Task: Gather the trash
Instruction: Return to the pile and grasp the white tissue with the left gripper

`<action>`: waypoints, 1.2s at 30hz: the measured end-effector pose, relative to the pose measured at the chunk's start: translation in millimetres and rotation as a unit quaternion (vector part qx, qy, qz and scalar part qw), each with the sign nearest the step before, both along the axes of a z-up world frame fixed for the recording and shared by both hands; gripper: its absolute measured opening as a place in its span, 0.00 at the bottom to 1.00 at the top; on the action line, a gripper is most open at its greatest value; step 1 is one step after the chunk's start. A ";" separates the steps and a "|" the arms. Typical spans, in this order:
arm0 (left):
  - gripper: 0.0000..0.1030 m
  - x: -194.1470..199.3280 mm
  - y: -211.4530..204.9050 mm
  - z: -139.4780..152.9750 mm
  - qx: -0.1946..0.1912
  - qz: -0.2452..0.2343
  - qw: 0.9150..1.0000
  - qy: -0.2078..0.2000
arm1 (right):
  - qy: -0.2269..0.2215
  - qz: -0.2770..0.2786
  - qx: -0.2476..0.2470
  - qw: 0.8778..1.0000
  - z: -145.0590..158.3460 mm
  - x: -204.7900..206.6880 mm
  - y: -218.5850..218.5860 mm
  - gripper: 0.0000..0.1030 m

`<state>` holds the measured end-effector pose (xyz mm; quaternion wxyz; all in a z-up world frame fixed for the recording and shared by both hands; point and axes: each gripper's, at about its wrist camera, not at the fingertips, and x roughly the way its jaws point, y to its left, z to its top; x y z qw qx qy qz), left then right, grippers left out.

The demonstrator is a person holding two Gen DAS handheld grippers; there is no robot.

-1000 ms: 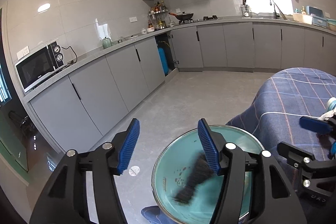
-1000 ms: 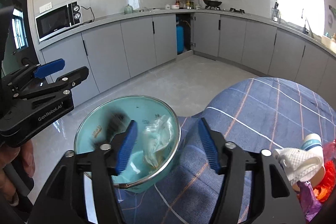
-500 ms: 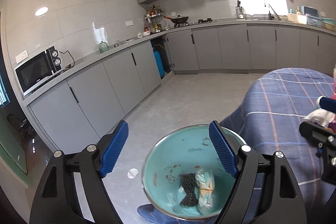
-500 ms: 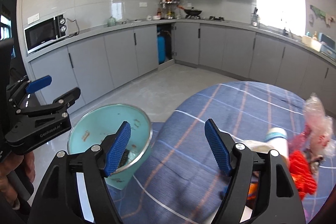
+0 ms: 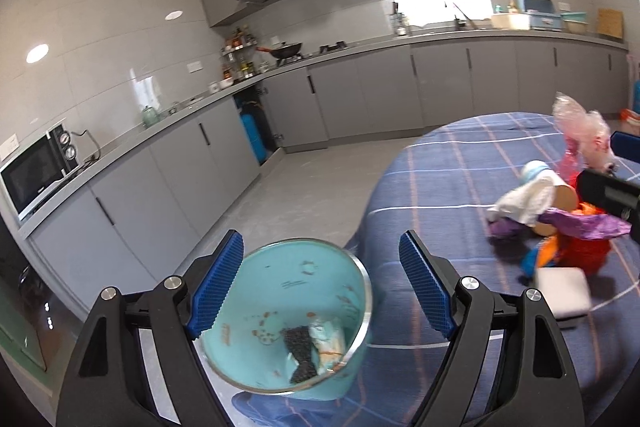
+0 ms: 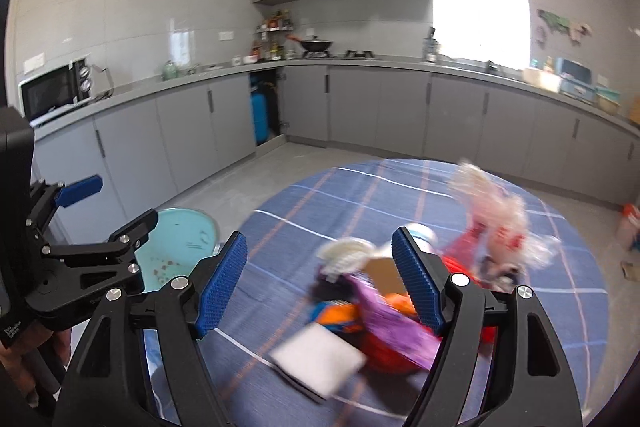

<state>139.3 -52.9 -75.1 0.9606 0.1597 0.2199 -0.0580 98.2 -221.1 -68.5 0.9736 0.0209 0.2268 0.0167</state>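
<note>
A teal bin stands on the floor by the table's edge, with a black mesh scrap and a pale wrapper lying inside. My left gripper hangs open over the bin with nothing between its blue pads. On the blue plaid table lies a blurred trash pile: a white cloth, a purple wrapper, a white square pad and a pink plastic bag. My right gripper is open in front of this pile, holding nothing. The bin shows to its left.
Grey kitchen cabinets run along the far walls, with a microwave on the counter and a blue cylinder in an open bay. Bare grey floor lies between the cabinets and the table. A hand holds the left gripper's handle.
Both grippers swung right, from over the bin toward the pile on the table, and their jaws widened. The black scrap and the wrapper, blurred in the bin a second ago, now lie still inside.
</note>
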 end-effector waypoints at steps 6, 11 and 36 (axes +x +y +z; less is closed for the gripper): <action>0.81 -16.9 -29.0 -3.4 0.011 -0.027 1.000 -0.003 | -0.003 -0.048 -0.003 0.999 -7.3 -30.5 -39.5 0.72; 0.83 -25.3 -47.5 -1.0 0.012 -0.045 0.999 -0.006 | 0.002 -0.084 0.004 0.996 -15.7 -47.5 -67.6 0.72; 0.88 26.5 -169.8 -15.4 0.032 -0.131 0.990 0.031 | -0.002 -0.176 0.041 0.983 -36.2 -29.1 -166.8 0.77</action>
